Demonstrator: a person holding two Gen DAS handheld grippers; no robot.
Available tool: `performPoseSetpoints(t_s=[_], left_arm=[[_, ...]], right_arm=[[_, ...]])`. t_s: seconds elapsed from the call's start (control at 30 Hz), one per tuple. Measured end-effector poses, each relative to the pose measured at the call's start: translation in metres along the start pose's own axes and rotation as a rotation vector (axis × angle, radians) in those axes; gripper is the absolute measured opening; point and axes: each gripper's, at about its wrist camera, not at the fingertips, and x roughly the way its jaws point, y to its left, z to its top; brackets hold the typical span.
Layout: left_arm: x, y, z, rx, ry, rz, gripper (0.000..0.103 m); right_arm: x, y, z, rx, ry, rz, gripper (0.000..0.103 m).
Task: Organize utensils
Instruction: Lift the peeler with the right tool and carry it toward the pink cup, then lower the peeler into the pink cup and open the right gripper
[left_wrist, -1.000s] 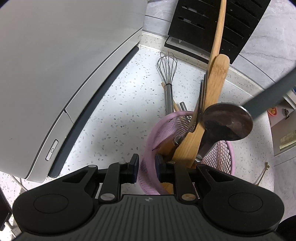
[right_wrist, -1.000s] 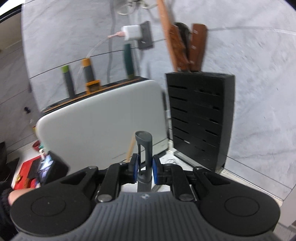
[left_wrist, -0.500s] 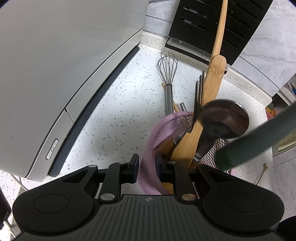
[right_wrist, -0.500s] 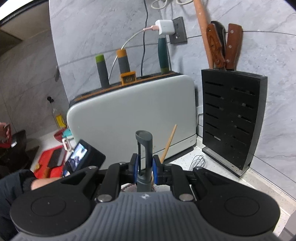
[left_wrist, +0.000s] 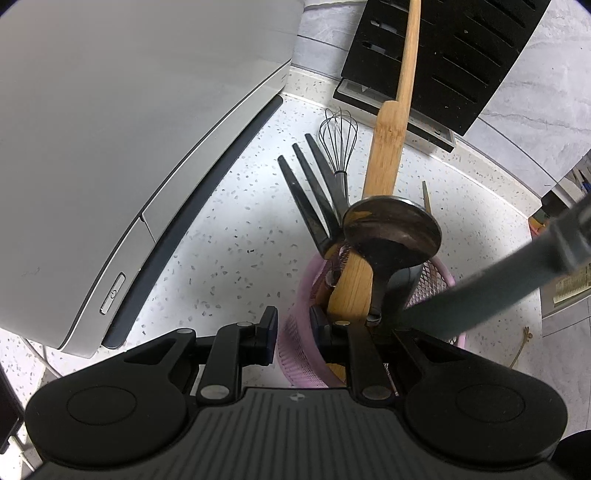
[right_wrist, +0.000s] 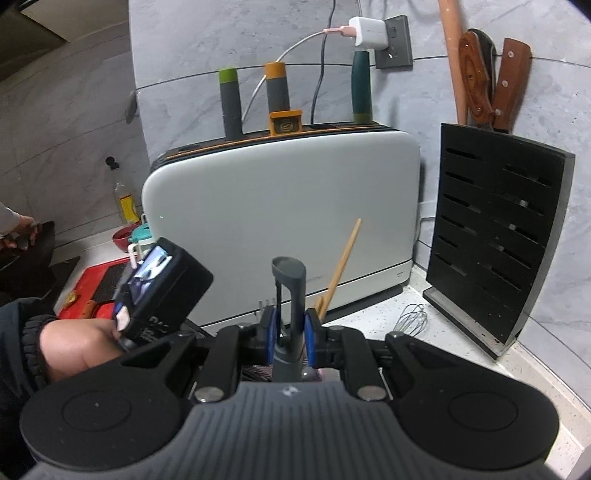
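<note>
The grey handle (left_wrist: 491, 291) has dropped into the pink holder (left_wrist: 295, 339), which the left claw (left_wrist: 293, 325) grips by its rim, while the right claw (right_wrist: 290, 332) clamps it, nearly stowed.

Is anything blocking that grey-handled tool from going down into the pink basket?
Yes. The pink basket is crowded: a steel ladle, wooden spatula and black fork stand where the grey-handled utensil enters.

Pink holder (left_wrist: 441, 275) crowded; counter (left_wrist: 229, 236) beside free
</note>
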Motion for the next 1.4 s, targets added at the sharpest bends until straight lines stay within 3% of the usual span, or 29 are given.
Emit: performPoseSetpoints(t_s=[0.17, 0.27, 0.5, 0.87, 1.0, 1.1, 1.23, 1.27, 1.33, 1.4], left_arm=[[0.0, 0.0, 0.0, 0.0, -0.001, 0.003, 0.02], [0.0, 0.0, 0.0, -0.001, -0.002, 0.002, 0.02], [-0.001, 0.0, 0.0, 0.0, -0.002, 0.001, 0.02], [-0.003, 0.005, 0.001, -0.019, 0.001, -0.016, 0.02], [-0.012, 0.01, 0.001, -0.039, -0.02, -0.022, 0.023], [-0.025, 0.011, 0.0, -0.039, -0.069, -0.03, 0.023], [-0.037, 0.016, -0.001, -0.054, -0.1, -0.046, 0.023], [-0.038, 0.017, -0.001, -0.054, -0.099, -0.048, 0.022], [-0.038, 0.017, -0.002, -0.047, -0.092, -0.082, 0.011], [-0.039, 0.014, -0.002, -0.035, -0.094, -0.076, 0.009]], right_arm=[[0.0, 0.003, 0.001, -0.006, 0.024, 0.03, 0.013], [0.015, 0.005, -0.008, -0.022, 0.066, 0.003, 0.013], [0.026, 0.001, -0.016, -0.017, 0.066, 0.024, 0.013], [0.031, -0.015, -0.018, 0.112, 0.096, 0.084, 0.015], [0.033, -0.024, -0.02, 0.166, 0.117, 0.028, 0.017], [0.031, -0.031, -0.021, 0.217, 0.107, 0.063, 0.016], [0.027, -0.026, -0.02, 0.189, 0.086, 0.07, 0.016], [0.027, -0.025, -0.019, 0.186, 0.076, 0.077, 0.016], [0.025, -0.022, -0.017, 0.185, 0.057, 0.091, 0.015], [0.024, -0.019, -0.016, 0.179, 0.032, 0.102, 0.015]])
